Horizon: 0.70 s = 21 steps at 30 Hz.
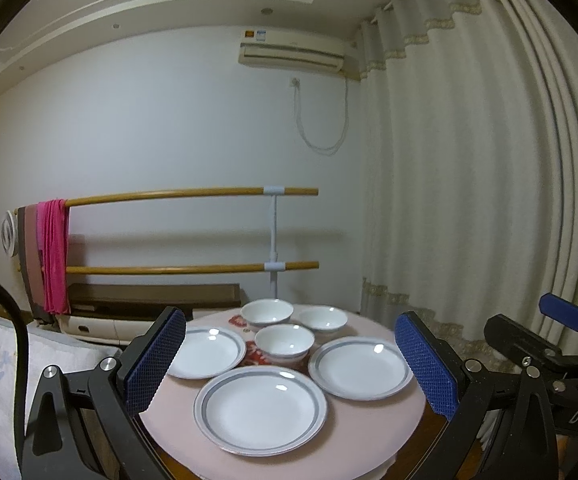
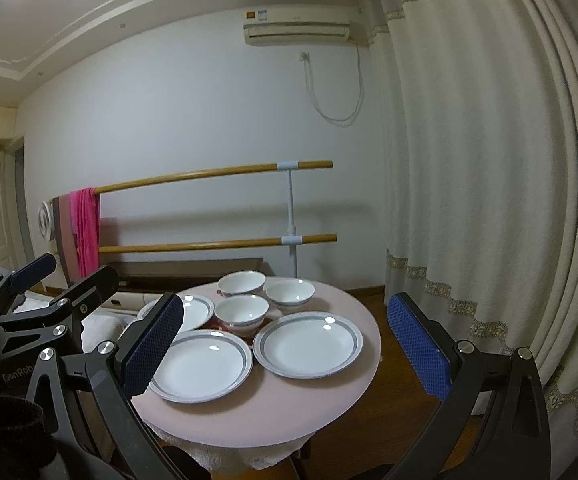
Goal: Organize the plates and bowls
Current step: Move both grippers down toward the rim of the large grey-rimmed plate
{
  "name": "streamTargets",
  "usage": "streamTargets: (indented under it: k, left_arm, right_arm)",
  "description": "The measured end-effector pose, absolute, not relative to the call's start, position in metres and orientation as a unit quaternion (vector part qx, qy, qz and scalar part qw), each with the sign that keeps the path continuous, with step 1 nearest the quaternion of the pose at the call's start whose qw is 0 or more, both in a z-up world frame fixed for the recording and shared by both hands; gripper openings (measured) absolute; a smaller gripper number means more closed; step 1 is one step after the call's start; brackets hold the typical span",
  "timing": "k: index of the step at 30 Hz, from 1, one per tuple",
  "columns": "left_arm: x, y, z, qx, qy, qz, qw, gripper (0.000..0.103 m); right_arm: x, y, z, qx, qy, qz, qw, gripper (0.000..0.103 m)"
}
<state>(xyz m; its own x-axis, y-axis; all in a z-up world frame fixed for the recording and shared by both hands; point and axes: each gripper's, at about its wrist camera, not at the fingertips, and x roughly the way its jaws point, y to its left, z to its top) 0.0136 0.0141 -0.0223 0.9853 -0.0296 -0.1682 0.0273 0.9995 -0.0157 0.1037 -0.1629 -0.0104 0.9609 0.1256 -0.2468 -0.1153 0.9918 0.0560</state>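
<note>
Three white plates with grey rim bands lie on a round pink table point(image 1: 369, 412): a left plate point(image 1: 205, 352), a front plate point(image 1: 261, 408) and a right plate point(image 1: 361, 368). Behind them stand three white bowls: back left point(image 1: 267, 312), back right point(image 1: 323, 318) and middle point(image 1: 285, 342). My left gripper point(image 1: 290, 328) hovers open before the table, holding nothing. In the right wrist view the same plates point(image 2: 308, 344) and bowls point(image 2: 241, 312) appear. My right gripper point(image 2: 285, 308) is also open and holds nothing, short of the table's near edge.
A wooden two-bar rail point(image 1: 193, 192) with a pink cloth point(image 1: 53, 256) stands against the back wall. White curtains point(image 1: 469, 200) hang to the right. A bed point(image 1: 1, 360) lies to the left. Wooden floor point(image 2: 401, 412) shows right of the table.
</note>
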Motion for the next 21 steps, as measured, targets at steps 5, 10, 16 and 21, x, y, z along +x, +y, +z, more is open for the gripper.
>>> streamTargets:
  k: [5,10,16,21]
  left_arm:
    - [0.039,0.022,-0.04,-0.013,0.122,-0.005,0.992,0.102]
    - [0.066,0.034,-0.057,-0.022,0.157,0.004,0.987,0.102]
    - [0.102,0.056,-0.076,-0.037,0.211,0.027,0.977,0.102]
    - [0.133,0.073,-0.087,-0.058,0.254,0.05,0.964,0.102]
  right_arm:
    - [0.125,-0.164,-0.03,0.026,0.16,0.065,0.985,0.103]
    - [0.152,-0.164,-0.059,0.03,0.204,0.077,0.976,0.103]
    - [0.188,-0.166,-0.094,0.049,0.255,0.089,0.962,0.103]
    - [0.219,-0.166,-0.12,0.072,0.299,0.108,0.945,0.103]
